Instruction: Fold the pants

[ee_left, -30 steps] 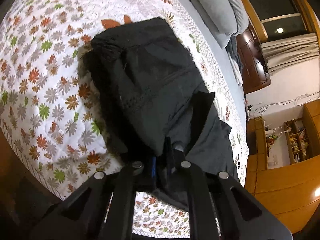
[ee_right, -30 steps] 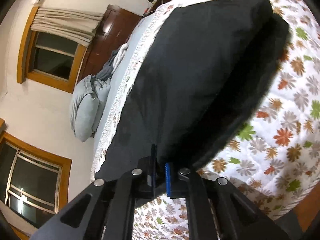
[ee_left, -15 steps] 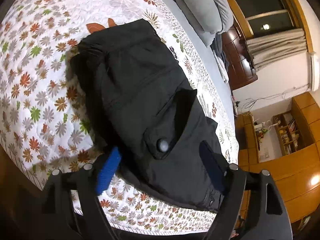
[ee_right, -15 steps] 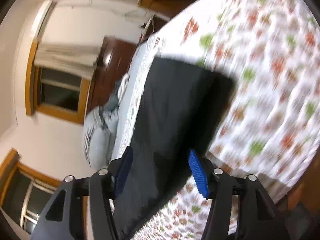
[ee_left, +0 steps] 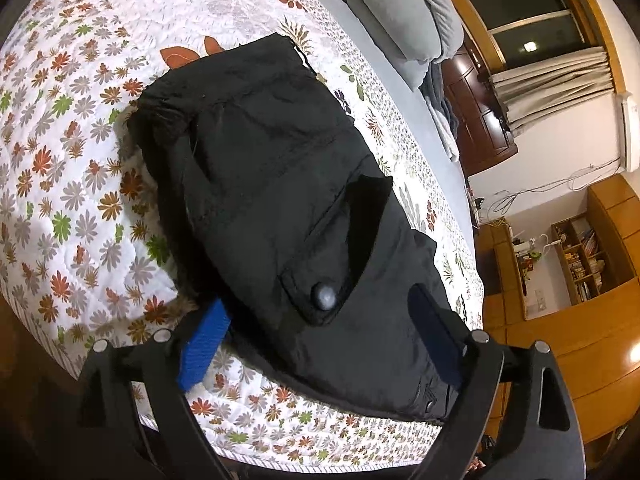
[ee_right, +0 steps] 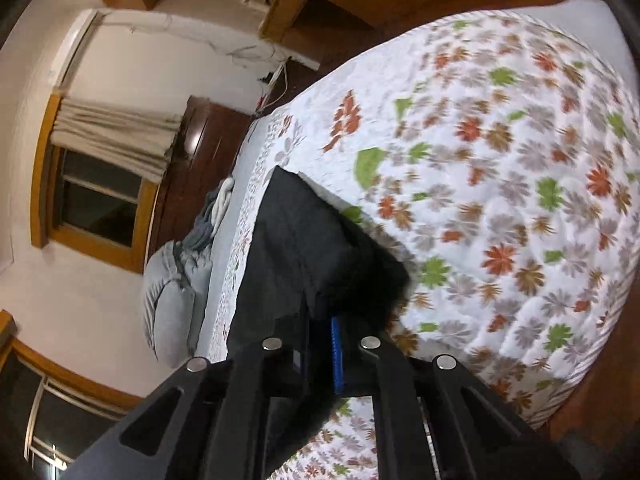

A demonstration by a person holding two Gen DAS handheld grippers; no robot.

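Black pants (ee_left: 280, 208) lie folded on the floral bedspread (ee_left: 72, 184), with a pocket flap and a round button showing near the front. My left gripper (ee_left: 320, 340) is open, its blue pads on either side of the pants' near edge, holding nothing. In the right wrist view the pants (ee_right: 304, 248) show as a dark folded slab. My right gripper (ee_right: 324, 344) is shut on a fold of the pants at their near end.
A grey pillow (ee_left: 404, 12) lies at the head of the bed. Wooden shelves (ee_left: 580, 256) and a curtained window (ee_left: 532, 36) stand beyond the bed. The floral bedspread (ee_right: 520, 184) spreads to the right of the pants, ending at the bed edge.
My left gripper opened and let go of the pants, then stayed open. My right gripper opened, swung away, then closed again on the pants' near fold.
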